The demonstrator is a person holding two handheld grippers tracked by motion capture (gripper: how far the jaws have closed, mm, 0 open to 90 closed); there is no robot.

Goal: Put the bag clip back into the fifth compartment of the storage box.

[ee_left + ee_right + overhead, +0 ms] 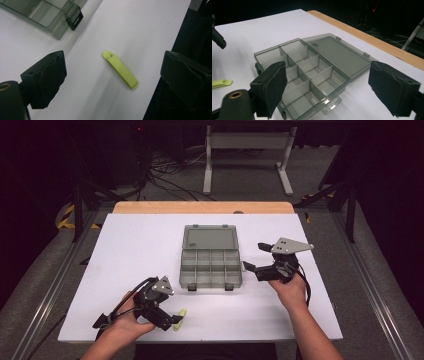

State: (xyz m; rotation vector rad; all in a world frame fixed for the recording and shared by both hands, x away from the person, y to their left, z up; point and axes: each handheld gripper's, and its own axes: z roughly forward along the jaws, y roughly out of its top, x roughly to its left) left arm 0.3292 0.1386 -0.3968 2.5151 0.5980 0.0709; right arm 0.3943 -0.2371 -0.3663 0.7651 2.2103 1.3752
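A small yellow-green clip lies flat on the white table near its front edge; it also shows as the clip and the clip. My left gripper hovers right beside it, open, and the left gripper has the clip between its spread jaws, untouched. A clear grey compartment box sits open in the middle, its lid laid back and the compartments bare. My right gripper stands open just right of the box, and the right gripper faces the box.
A wooden strip borders the table's far edge. Beyond it stand a white metal frame and loose cables on the floor. Dark rails run along both sides. The box's front latches jut out toward the clip.
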